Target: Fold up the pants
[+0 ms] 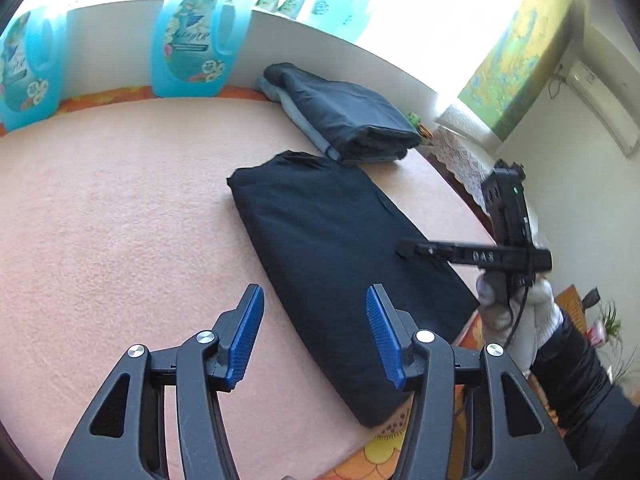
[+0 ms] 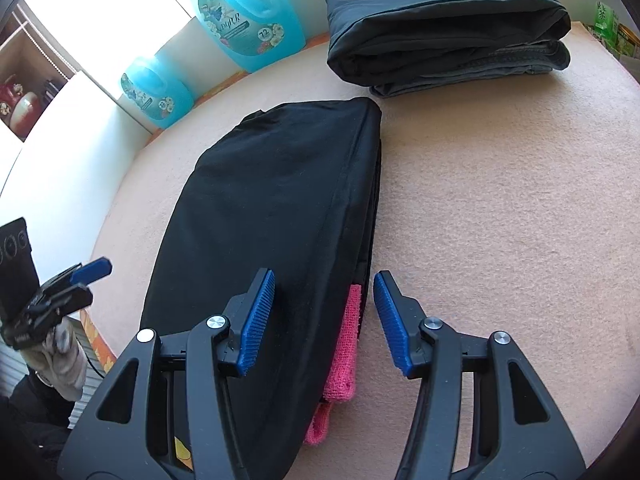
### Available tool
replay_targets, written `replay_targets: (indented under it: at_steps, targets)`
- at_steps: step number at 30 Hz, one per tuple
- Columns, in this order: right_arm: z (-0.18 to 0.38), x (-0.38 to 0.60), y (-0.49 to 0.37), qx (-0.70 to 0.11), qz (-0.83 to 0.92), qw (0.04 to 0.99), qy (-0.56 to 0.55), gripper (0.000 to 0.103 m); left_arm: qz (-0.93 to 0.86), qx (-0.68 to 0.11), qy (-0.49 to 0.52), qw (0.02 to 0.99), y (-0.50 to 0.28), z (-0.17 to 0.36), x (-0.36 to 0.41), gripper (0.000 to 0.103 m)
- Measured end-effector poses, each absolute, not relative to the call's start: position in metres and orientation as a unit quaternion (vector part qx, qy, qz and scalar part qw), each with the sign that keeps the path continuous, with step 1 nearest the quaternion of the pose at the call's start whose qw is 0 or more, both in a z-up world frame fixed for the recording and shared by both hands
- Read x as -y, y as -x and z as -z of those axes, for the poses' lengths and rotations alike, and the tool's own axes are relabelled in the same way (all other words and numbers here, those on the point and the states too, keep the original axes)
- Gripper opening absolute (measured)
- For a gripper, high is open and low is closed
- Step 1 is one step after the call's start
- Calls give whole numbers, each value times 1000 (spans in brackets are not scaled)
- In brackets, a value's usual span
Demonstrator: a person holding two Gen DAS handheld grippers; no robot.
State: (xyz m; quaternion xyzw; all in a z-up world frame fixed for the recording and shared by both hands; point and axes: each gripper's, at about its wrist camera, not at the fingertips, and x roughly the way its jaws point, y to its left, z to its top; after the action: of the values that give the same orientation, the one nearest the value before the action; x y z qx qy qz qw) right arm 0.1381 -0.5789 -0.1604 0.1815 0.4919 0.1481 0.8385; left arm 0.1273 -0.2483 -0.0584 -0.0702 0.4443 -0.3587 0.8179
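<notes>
The black pants (image 2: 272,216) lie folded lengthwise on the pink table cover (image 1: 100,220), a pink lining (image 2: 346,352) showing at their near edge. Both the left gripper (image 1: 316,328) and right gripper (image 2: 324,316) hang wide apart above them, holding nothing. Behind lies a stack of folded dark garments (image 2: 444,28); blue detergent jugs (image 1: 196,40) stand along the wall, contents unclear.

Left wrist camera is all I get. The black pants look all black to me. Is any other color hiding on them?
Observer: Yes, a pink knitted strip peeks out of the black pants along one folded edge.
Operator: Is the right gripper squeezing it?
Observer: No, the right gripper is open, jaws either side of that edge.
Operator: Anything beside the folded pile?
Observer: A green tea bottle stands beyond the gray folded pile.
</notes>
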Motion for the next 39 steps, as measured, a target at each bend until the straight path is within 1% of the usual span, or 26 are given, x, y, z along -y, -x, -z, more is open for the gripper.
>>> replay_targets:
  at_steps: [2, 4, 6, 9, 11, 12, 19, 20, 23, 26, 27, 28, 34, 39]
  targets:
    - [164, 582, -139, -489, -158, 834, -201, 57, 350, -460, 97, 810, -150, 64, 249, 52]
    - [165, 584, -138, -485, -166, 832, -214, 61, 343, -482, 139, 794, -175, 75, 250, 52]
    - [165, 585, -138, -484, -172, 830, -218, 62, 340, -500, 173, 778, -192, 86, 252, 52]
    - [166, 586, -138, -480, -182, 829, -220, 63, 342, -510, 193, 765, -205, 97, 259, 52]
    - [167, 588, -137, -478, -188, 827, -228, 63, 342, -515, 195, 761, -210, 102, 264, 52]
    - [167, 588, -137, -477, -192, 826, -229, 64, 340, -517, 191, 762, -212, 105, 266, 52]
    - [168, 586, -135, -469, -205, 831, -219, 64, 340, -536, 163, 755, -217, 115, 282, 52]
    - [168, 586, -135, -468, -204, 831, -219, 64, 338, -538, 160, 755, -218, 117, 284, 52]
    - [168, 587, -133, -466, -198, 836, -212, 57, 339, -535, 152, 758, -217, 119, 290, 52]
    - [169, 589, -132, -466, -189, 836, -219, 49, 337, -529, 138, 767, -214, 117, 293, 52]
    - [169, 589, -133, -469, -185, 835, -220, 44, 337, -526, 133, 769, -214, 117, 294, 52]
    - [169, 588, -133, -469, -184, 835, -220, 43, 336, -524, 126, 772, -214, 117, 295, 52]
    - [167, 584, -133, -469, -185, 841, -196, 41, 329, -495, 39, 804, -199, 113, 311, 53]
    - [168, 587, -137, -465, -193, 842, -194, 43, 327, -491, 33, 807, -200, 114, 313, 53]
